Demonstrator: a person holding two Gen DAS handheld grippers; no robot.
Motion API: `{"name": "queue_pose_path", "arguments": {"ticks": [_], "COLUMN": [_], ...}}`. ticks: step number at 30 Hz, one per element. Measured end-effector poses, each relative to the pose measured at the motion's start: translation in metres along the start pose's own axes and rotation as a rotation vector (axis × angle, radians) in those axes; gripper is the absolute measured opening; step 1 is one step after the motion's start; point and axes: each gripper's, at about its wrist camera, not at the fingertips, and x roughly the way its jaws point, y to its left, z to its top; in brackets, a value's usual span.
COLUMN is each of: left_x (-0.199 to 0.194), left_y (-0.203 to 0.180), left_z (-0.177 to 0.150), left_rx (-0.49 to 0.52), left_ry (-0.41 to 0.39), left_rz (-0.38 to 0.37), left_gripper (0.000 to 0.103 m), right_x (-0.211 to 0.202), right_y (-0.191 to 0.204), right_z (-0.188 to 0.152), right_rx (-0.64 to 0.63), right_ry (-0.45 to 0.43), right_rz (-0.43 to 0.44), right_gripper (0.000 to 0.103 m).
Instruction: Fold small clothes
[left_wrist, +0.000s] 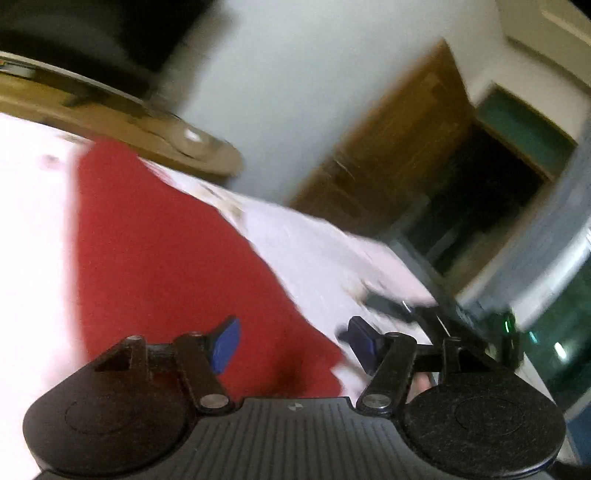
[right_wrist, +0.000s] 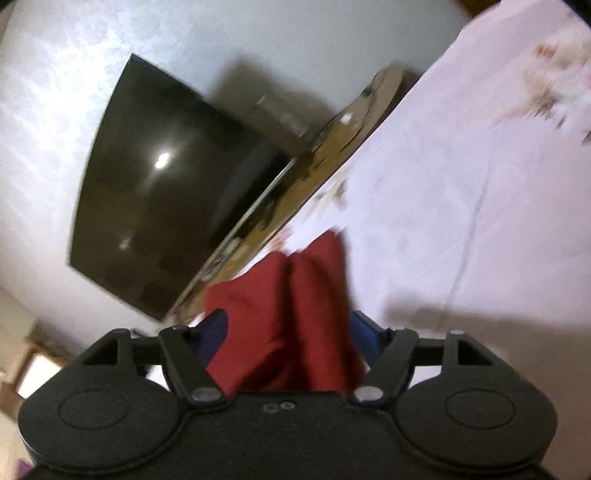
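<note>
A red garment (left_wrist: 159, 266) lies spread on the white bed sheet (left_wrist: 33, 221) in the left wrist view. My left gripper (left_wrist: 291, 345) is open above its near corner, blue pads (left_wrist: 225, 343) wide apart, nothing between them. In the right wrist view the red garment (right_wrist: 295, 306) is bunched with a fold down its middle, and it fills the gap of my right gripper (right_wrist: 290, 336). The blue pads (right_wrist: 364, 336) stand wide apart on each side of the cloth. Both views are motion-blurred.
The white floral sheet (right_wrist: 461, 184) covers the bed. A wooden ledge (left_wrist: 207, 147) runs along its far edge, with a dark TV screen (right_wrist: 166, 184) on the wall beyond. A wooden door (left_wrist: 399, 140) and dark doorway stand to the right. A dark object (left_wrist: 388, 306) lies near the bed's edge.
</note>
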Motion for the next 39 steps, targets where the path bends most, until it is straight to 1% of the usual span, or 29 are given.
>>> {"name": "queue_pose_path", "arguments": {"ticks": [2,3,6,9,12,13,15,16,18,21,22,23,24,25,26,27,29,31,33,35,37,38,39], "left_x": [-0.011,-0.013,-0.021,-0.022,-0.03,-0.029,-0.025,-0.021,-0.014,0.005,0.009,0.004,0.007,0.012,0.012,0.013,0.011,0.009,0.011,0.027,0.039,0.048,0.056], "left_y": [0.022,0.034,0.05,0.059,0.066,0.069,0.077,0.081,0.092,0.102,0.106,0.103,0.104,0.103,0.102,0.1,0.09,0.081,0.068,0.058,0.053,0.052,0.052], "left_z": [0.005,0.009,0.005,-0.005,-0.012,-0.009,-0.007,-0.009,-0.002,0.006,0.008,0.004,0.006,0.01,0.012,0.016,0.019,0.022,0.024,0.027,0.028,0.027,0.026], "left_rx": [-0.049,-0.08,-0.096,-0.112,-0.14,-0.149,-0.169,-0.184,-0.207,-0.236,-0.237,-0.232,-0.228,-0.226,-0.224,-0.215,-0.177,-0.157,-0.113,-0.054,-0.035,-0.025,-0.015], "left_ry": [-0.029,-0.027,-0.023,-0.014,-0.044,-0.054,-0.069,-0.072,-0.081,-0.064,-0.067,-0.068,-0.068,-0.068,-0.067,-0.071,-0.098,-0.127,-0.121,-0.08,-0.036,-0.007,0.014], "left_rz": [0.101,0.144,0.233,0.312,0.324,0.333,0.352,0.359,0.366,0.382,0.384,0.384,0.39,0.395,0.398,0.407,0.405,0.359,0.342,0.365,0.39,0.408,0.432], "left_gripper": [0.063,0.063,0.063,0.063,0.064,0.064,0.064,0.064,0.064,0.064,0.064,0.064,0.064,0.064,0.064,0.063,0.064,0.063,0.063,0.064,0.064,0.064,0.071], "right_x": [0.017,0.023,0.037,0.049,0.061,0.067,0.081,0.089,0.1,0.108,0.107,0.109,0.11,0.111,0.112,0.11,0.101,0.086,0.067,0.056,0.052,0.052,0.056], "right_y": [-0.002,-0.005,-0.007,-0.007,0.002,0.004,0.006,0.007,0.008,0.017,0.022,0.027,0.034,0.041,0.047,0.054,0.069,0.088,0.1,0.101,0.089,0.078,0.067], "right_z": [-0.004,-0.004,-0.012,-0.011,-0.004,0.0,0.006,0.009,0.012,0.013,0.01,0.008,0.006,0.003,0.0,-0.003,-0.01,-0.015,-0.019,-0.02,-0.021,-0.021,-0.021], "right_rx": [0.057,0.086,0.105,0.119,0.102,0.093,0.066,0.06,0.047,-0.005,-0.038,-0.075,-0.136,-0.199,-0.261,-0.318,-0.426,-0.524,-0.574,-0.584,-0.541,-0.506,-0.47], "right_ry": [0.079,0.114,0.162,0.177,0.167,0.173,0.188,0.195,0.203,0.203,0.206,0.21,0.209,0.205,0.199,0.179,0.122,0.05,-0.017,-0.06,-0.089,-0.093,-0.086], "right_rz": [0.062,0.067,0.036,0.047,0.099,0.099,0.065,0.058,0.06,0.045,0.025,0.001,-0.043,-0.089,-0.131,-0.153,-0.162,-0.151,-0.131,-0.143,-0.168,-0.2,-0.228], "right_gripper": [0.072,0.072,0.072,0.071,0.071,0.071,0.068,0.068,0.068,0.067,0.064,0.061,0.045,0.019,0.016,0.016,0.015,0.015,0.015,0.015,0.015,0.015,0.015]}}
